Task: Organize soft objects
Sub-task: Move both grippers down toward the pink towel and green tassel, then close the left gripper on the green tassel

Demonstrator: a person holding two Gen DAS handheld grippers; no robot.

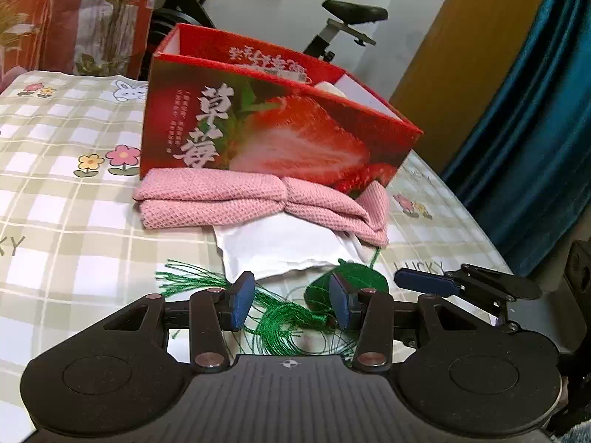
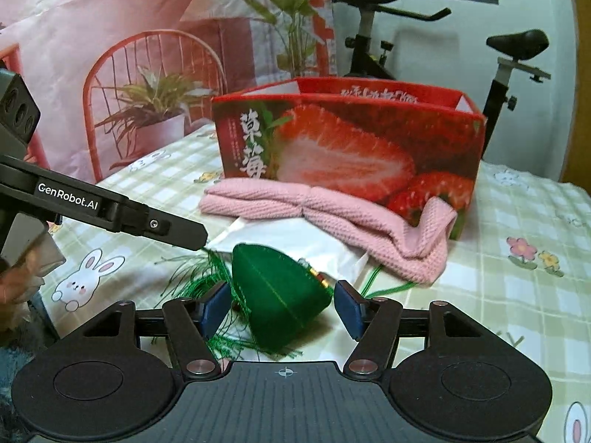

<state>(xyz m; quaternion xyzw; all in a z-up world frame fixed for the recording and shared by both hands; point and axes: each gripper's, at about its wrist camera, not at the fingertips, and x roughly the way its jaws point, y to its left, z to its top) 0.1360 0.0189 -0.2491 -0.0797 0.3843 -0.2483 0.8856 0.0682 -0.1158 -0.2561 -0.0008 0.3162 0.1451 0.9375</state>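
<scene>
A green felt pouch [image 2: 280, 295] with a green tassel [image 1: 284, 323] lies on the checked cloth. My right gripper [image 2: 282, 308] is open, its fingers on either side of the pouch. My left gripper [image 1: 291, 304] is open over the tassel threads, with the pouch [image 1: 360, 280] just beyond its right finger. A folded pink knit towel [image 1: 229, 199] [image 2: 332, 217] lies against the red strawberry box [image 1: 280, 129] [image 2: 351, 144]. A white cloth [image 1: 284, 243] [image 2: 295, 238] lies partly under the towel.
The bed's checked sheet [image 1: 66, 221] [image 2: 517, 295] spreads on all sides. An exercise bike [image 2: 517, 59] stands behind the box. A blue curtain [image 1: 546, 110] hangs on the right. The left gripper's finger [image 2: 166, 227] reaches in at the left of the right wrist view.
</scene>
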